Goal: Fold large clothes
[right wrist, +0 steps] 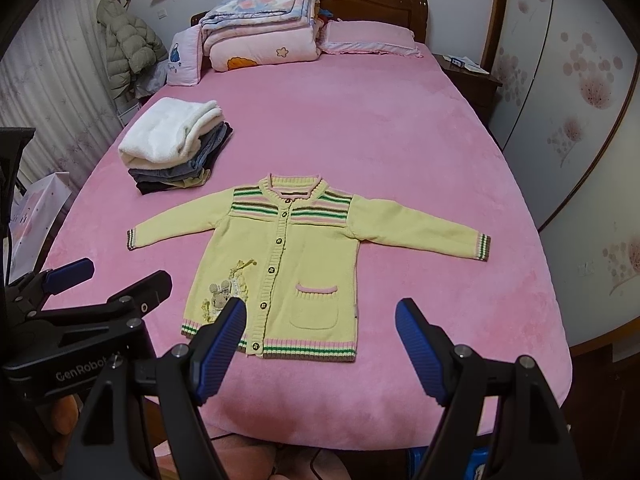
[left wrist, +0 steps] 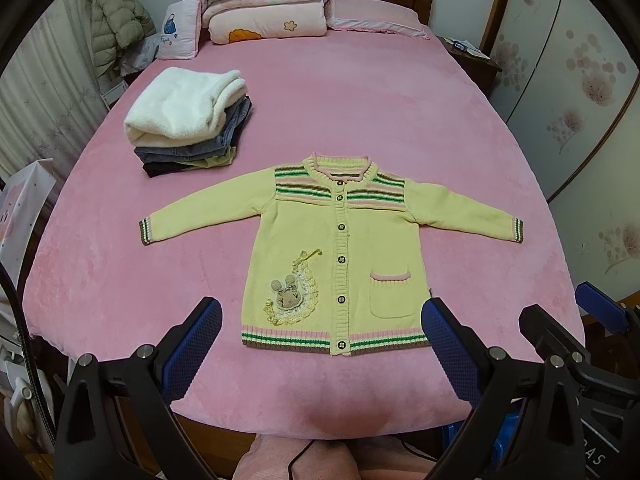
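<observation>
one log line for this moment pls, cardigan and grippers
cardigan: flat on bed, buttoned, sleeves spread | left gripper: open, empty, above hem | right gripper: open, empty | folded stack: far left

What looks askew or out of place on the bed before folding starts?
Nothing stands out. The yellow cardigan lies flat, buttoned, sleeves spread, on the pink bed. The folded stack sits tidy beyond its sleeve.

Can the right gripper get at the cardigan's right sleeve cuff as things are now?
Probably yes. The right gripper hangs open above the cardigan hem, and its striped cuff lies flat on the bed, with nothing on or beside it.
</observation>
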Demonstrator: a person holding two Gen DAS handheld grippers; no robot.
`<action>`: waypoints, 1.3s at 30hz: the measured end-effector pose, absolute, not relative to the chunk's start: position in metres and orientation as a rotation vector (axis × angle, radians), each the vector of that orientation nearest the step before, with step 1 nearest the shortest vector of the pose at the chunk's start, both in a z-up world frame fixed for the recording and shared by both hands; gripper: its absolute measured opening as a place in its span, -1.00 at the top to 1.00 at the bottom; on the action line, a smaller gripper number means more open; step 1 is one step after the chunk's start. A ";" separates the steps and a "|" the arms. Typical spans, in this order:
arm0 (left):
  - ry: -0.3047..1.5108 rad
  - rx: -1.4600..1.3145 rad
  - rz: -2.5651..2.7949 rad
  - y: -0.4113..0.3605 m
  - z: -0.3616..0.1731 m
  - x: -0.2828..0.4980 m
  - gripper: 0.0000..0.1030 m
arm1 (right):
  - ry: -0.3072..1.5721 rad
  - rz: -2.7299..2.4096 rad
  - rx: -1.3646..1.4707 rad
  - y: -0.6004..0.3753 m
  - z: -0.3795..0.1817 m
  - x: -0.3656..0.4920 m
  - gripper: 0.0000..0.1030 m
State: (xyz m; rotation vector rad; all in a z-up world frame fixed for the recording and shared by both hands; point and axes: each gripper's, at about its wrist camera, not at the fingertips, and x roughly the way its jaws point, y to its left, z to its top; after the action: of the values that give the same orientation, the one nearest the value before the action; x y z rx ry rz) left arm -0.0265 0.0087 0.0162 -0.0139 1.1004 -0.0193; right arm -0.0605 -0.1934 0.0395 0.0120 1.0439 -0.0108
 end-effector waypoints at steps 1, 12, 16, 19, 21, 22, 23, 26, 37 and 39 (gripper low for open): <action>1.100 -0.014 -0.022 0.009 0.017 -0.026 -0.93 | 1.046 -0.013 0.014 -0.192 0.040 -0.061 -0.50; 1.095 0.015 -0.070 0.018 0.023 -0.018 -0.93 | 1.063 -0.060 0.037 -0.179 0.040 -0.063 -0.47; 1.090 0.028 -0.078 0.024 0.025 -0.015 -0.93 | 1.067 -0.078 0.036 -0.170 0.040 -0.062 -0.47; 1.094 0.033 -0.091 0.030 0.025 -0.012 -0.93 | 1.071 -0.090 0.043 -0.165 0.040 -0.061 -0.46; 1.090 0.035 -0.099 0.034 0.027 -0.010 -0.93 | 1.073 -0.099 0.041 -0.161 0.041 -0.061 -0.46; 1.089 0.036 -0.100 0.036 0.027 -0.009 -0.93 | 1.072 -0.104 0.038 -0.158 0.042 -0.061 -0.46; 1.085 0.039 -0.103 0.038 0.028 -0.009 -0.93 | 1.071 -0.108 0.036 -0.156 0.042 -0.061 -0.46; 1.074 0.052 -0.115 0.041 0.029 -0.007 -0.93 | 1.072 -0.122 0.034 -0.151 0.043 -0.061 -0.46; 1.040 0.053 -0.153 0.059 0.034 -0.003 -0.93 | 1.072 -0.177 0.034 -0.133 0.045 -0.062 -0.46; 1.026 0.048 -0.168 0.062 0.037 -0.003 -0.93 | 1.072 -0.183 0.032 -0.129 0.044 -0.062 -0.46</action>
State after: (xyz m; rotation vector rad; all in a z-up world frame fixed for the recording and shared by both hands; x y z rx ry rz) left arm -0.0033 0.0621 0.0370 0.0482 1.0265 -0.1680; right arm -0.0615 -0.1286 0.0443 0.0316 1.0723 -0.1825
